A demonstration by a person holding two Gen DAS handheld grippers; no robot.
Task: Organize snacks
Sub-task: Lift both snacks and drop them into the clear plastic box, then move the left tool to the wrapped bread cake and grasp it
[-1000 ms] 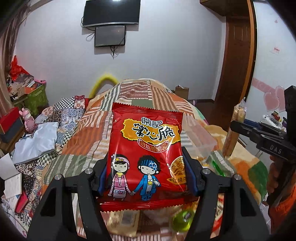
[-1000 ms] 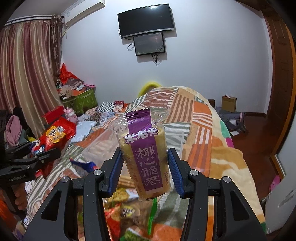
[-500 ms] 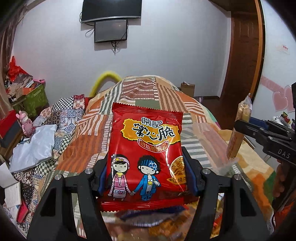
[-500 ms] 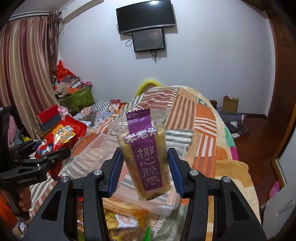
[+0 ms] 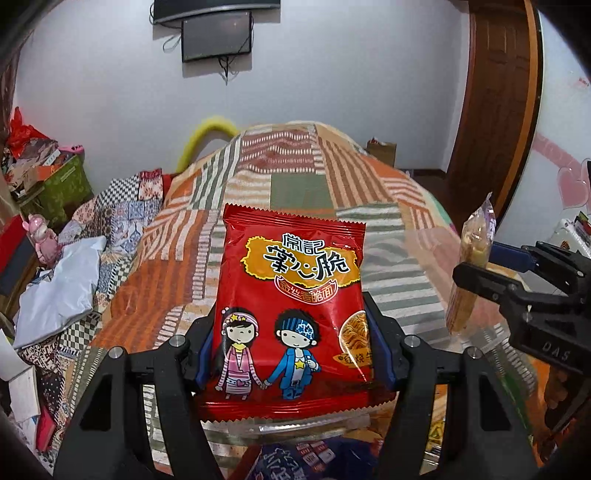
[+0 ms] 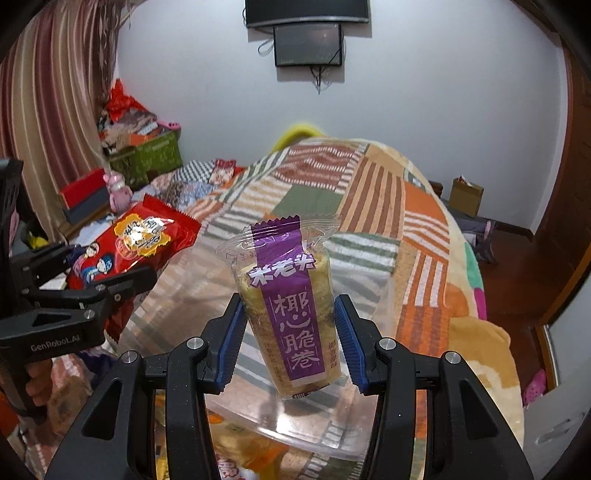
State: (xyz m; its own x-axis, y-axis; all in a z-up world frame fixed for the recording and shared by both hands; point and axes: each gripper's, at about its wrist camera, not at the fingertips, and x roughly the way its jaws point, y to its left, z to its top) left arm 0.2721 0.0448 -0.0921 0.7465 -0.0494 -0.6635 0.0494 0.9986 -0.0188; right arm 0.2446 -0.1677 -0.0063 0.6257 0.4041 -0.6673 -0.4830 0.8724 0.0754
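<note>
Both claws gripping: red noodle packet (image 5: pixel 291 310), purple roll pack (image 6: pixel 291 317)

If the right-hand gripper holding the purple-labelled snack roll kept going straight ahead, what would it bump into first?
Probably the clear plastic container just below the purple-labelled snack roll, resting on the striped patchwork blanket; depth is uncertain.

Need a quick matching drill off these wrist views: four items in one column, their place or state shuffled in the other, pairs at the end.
Items:
1. red noodle bag
2. purple roll pack
3. clear tub
4. monitor

Place or state:
A. on the wall
B. held in the right tongs
C. on the bed, under both tongs
D. held in the left tongs

Pairs: 1-D, 2-B, 3-C, 4-A
</note>
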